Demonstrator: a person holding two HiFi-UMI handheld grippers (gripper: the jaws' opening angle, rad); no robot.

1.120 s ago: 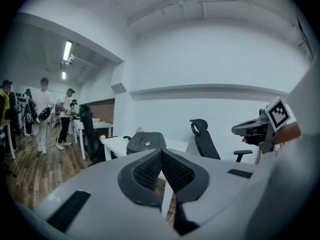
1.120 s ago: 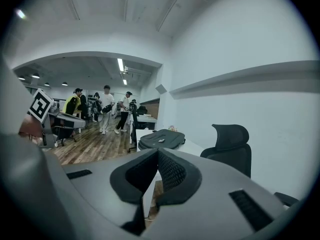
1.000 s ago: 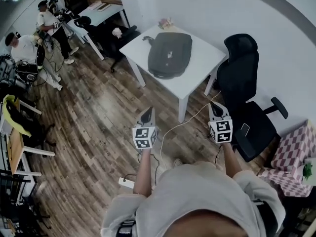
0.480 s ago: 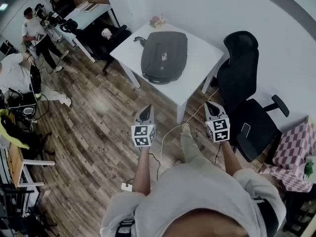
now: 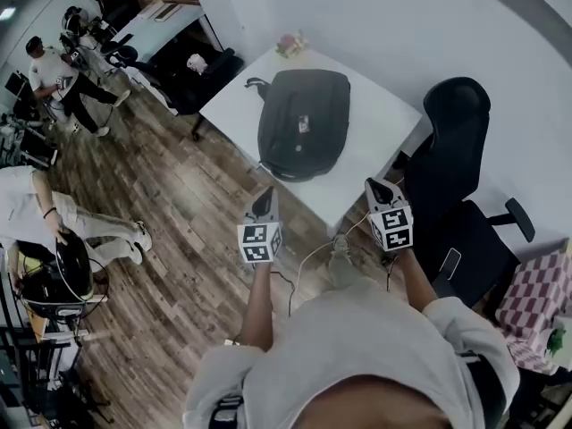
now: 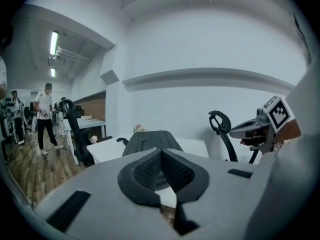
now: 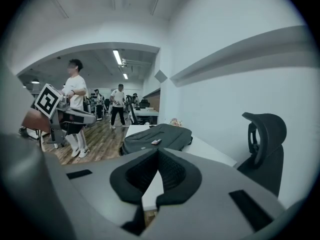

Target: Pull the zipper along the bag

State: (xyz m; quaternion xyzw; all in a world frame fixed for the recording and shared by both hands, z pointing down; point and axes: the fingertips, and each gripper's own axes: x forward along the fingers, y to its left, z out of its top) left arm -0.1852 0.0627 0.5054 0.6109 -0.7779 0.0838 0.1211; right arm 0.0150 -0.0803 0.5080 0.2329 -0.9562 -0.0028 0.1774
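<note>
A dark grey bag [image 5: 304,121] lies flat on a small white table [image 5: 380,119], with a strap loop at its far left end. The zipper pull is too small to make out. Both grippers hang in the air short of the table's near edge, apart from the bag. My left gripper [image 5: 264,197] is shut and empty, pointing at the table's near corner. My right gripper [image 5: 374,187] is shut and empty too, near the table's right side. The left gripper view shows the bag [image 6: 150,140] beyond its closed jaws. In the right gripper view the bag [image 7: 157,136] lies straight ahead.
A black office chair [image 5: 456,159] stands right of the table. A white cable [image 5: 308,259] runs over the wooden floor under my hands. Another desk [image 5: 152,25] and people [image 5: 54,70] are at the far left. A checkered cloth [image 5: 536,293] is at the right edge.
The table and bag have come closer beneath the grippers as I walk up. Both grippers stay shut and level. The people at left have shifted.
</note>
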